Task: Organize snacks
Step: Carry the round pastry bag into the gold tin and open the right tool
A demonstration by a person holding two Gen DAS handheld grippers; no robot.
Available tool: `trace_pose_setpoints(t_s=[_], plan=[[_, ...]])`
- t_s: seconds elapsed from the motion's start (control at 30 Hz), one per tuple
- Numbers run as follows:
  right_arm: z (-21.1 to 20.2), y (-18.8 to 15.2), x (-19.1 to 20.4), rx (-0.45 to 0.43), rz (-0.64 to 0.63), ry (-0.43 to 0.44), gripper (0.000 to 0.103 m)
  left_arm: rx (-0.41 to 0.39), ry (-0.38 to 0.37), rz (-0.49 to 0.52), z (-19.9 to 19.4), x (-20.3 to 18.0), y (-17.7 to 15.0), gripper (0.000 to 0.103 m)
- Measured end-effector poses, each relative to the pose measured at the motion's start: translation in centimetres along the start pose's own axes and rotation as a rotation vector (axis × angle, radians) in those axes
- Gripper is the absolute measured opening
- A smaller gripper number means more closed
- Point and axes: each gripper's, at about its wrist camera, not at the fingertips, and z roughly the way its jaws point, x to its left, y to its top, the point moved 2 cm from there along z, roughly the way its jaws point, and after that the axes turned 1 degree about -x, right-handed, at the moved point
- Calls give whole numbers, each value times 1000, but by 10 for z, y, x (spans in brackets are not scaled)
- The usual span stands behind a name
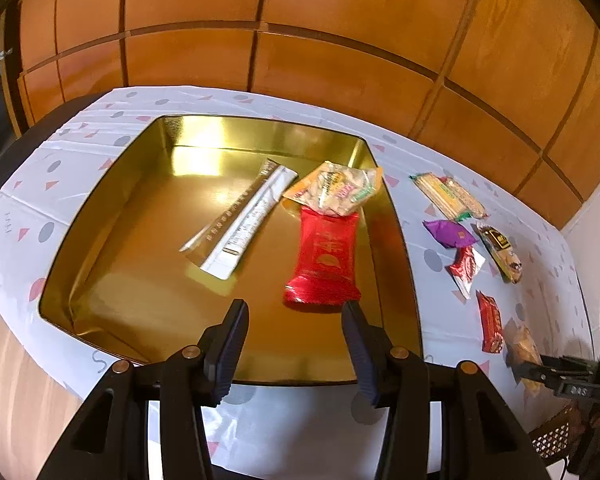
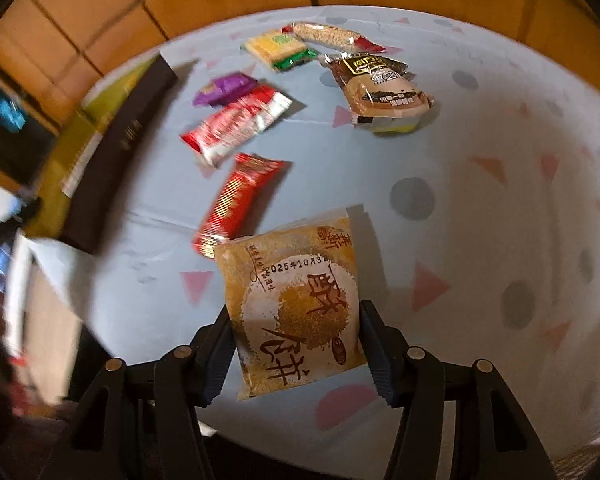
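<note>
A gold tin tray holds a long white stick pack, a nut pack and a red pouch. My left gripper is open and empty above the tray's near edge. My right gripper is shut on a tan pastry packet, held just above the tablecloth; it also shows in the left wrist view. Loose snacks lie on the cloth: a red bar, a red-and-silver pack, a purple pack, a brown pack and cracker packs.
The tray's dark outer wall stands left of the loose snacks. The white patterned tablecloth covers the table. A wood-panelled wall rises behind the table. The table's right edge runs near the snacks.
</note>
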Motion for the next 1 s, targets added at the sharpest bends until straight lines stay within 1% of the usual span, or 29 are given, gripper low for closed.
trace_pose_setpoints(t_s=[0.1,0.13,0.17,0.23,0.33,0.47,0.57,0.63,0.73,0.87,0.9,0.97,1.0], plan=[[-4,-6,4,-11,17,8,59,-13,9,-16,-3,6,2,49],[-9,-5,8,-23,13,33,59,-20,13,-20,-5,8,3,49],[-9,-1,16,-35,-1,51,59,-25,20,-24,-6,11,3,49],[-13,7,29,-51,-31,59,59,-38,34,-43,-8,18,5,49],[-15,21,61,-68,-107,88,59,-52,46,-69,-11,27,7,49],[-18,41,128,-101,-270,161,59,-65,60,-93,-15,39,9,49],[-15,54,177,-120,-378,196,59,-73,69,-108,-18,46,9,49],[-10,61,207,-130,-441,203,59,-78,71,-115,-19,49,9,49],[11,70,237,-116,-490,198,59,-80,76,-125,-19,54,9,49],[38,71,253,-81,-511,173,60,-73,83,-133,-18,60,7,49],[38,70,250,-77,-512,176,60,-71,84,-134,-18,61,6,49],[41,68,247,-71,-496,180,66,-67,83,-133,-17,62,5,49],[42,67,247,-72,-495,176,66,-67,82,-130,-16,61,5,49]])
